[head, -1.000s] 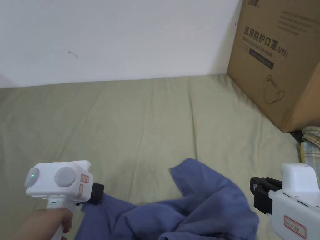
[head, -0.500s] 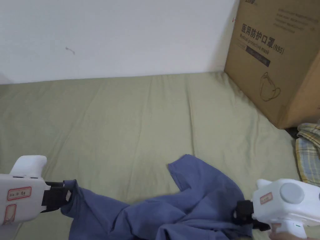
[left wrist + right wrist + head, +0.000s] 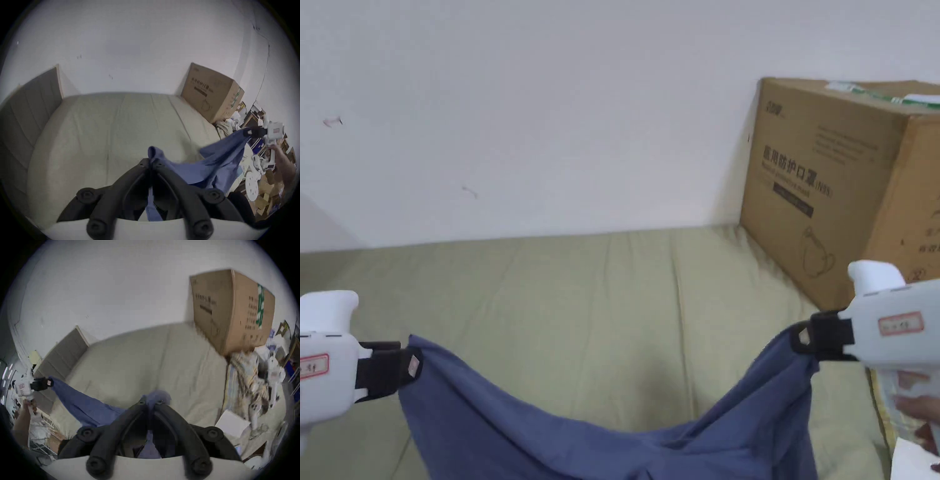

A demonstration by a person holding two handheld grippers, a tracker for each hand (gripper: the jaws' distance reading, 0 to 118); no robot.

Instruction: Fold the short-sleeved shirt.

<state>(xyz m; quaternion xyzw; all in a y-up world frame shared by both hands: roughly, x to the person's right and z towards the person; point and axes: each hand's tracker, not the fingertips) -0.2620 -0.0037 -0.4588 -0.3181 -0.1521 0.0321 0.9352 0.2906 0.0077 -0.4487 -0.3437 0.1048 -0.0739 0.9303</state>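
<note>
Both tongs, the left gripper [image 3: 409, 369] and right gripper [image 3: 803, 337], pinch tight on the soft, light blue shirt [image 3: 600, 437], which sags floppy between them, so corners make good holding spots.

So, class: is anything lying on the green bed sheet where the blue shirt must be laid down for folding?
Nothing visible: the sheet under the blue shirt is bare. The cardboard box stands off at its right edge.

The shirt [image 3: 600, 437] is plain blue. Both hand-held grippers, left [image 3: 409, 365] and right [image 3: 803, 337], are white with black jaws. The bed [image 3: 600, 294] is pale green, the box [image 3: 837, 181] brown, the wall [image 3: 550, 112] white.
</note>
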